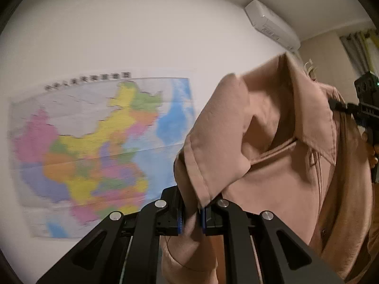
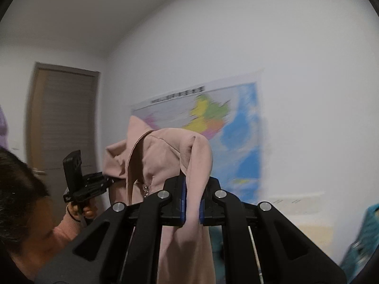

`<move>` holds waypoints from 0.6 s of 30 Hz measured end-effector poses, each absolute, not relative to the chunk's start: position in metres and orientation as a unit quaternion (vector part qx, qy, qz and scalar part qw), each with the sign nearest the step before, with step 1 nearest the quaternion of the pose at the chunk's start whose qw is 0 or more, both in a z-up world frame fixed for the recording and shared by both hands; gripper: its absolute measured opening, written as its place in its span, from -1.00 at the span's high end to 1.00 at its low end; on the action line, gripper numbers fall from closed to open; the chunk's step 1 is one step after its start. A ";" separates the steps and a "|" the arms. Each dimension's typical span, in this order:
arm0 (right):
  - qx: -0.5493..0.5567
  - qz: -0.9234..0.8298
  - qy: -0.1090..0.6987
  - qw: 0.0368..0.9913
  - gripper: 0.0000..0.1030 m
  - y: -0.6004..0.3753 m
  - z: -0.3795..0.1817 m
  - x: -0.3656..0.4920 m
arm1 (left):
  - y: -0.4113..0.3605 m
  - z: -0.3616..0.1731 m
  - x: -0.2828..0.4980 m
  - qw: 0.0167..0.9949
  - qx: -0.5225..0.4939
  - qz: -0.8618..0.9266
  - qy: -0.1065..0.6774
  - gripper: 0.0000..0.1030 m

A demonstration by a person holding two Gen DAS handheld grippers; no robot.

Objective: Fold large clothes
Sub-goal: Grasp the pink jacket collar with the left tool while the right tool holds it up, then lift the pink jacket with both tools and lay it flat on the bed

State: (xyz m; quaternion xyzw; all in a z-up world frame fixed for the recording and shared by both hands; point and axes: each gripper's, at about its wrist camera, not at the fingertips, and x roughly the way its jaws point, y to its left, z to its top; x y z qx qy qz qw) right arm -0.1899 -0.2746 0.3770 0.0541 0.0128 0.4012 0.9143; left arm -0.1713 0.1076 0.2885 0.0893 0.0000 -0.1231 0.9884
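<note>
A large pink coat hangs in the air between my two grippers. My left gripper is shut on a hemmed edge of the coat, and the collar and lapel spread to the right of it. My right gripper is shut on a ribbed fold of the same coat, which drapes over and down between its fingers. The right gripper shows at the right edge of the left wrist view, and the left gripper at the left of the right wrist view. Both are raised toward the wall.
A colourful wall map hangs on the white wall ahead. An air conditioner sits high on the right. A brown door stands at the left. The person's head is low at the left. Teal fabric lies at the lower right.
</note>
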 end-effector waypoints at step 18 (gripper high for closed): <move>0.126 0.385 0.371 0.836 0.84 -0.116 0.096 0.092 | 0.198 0.083 0.035 0.931 0.073 0.022 0.357 0.82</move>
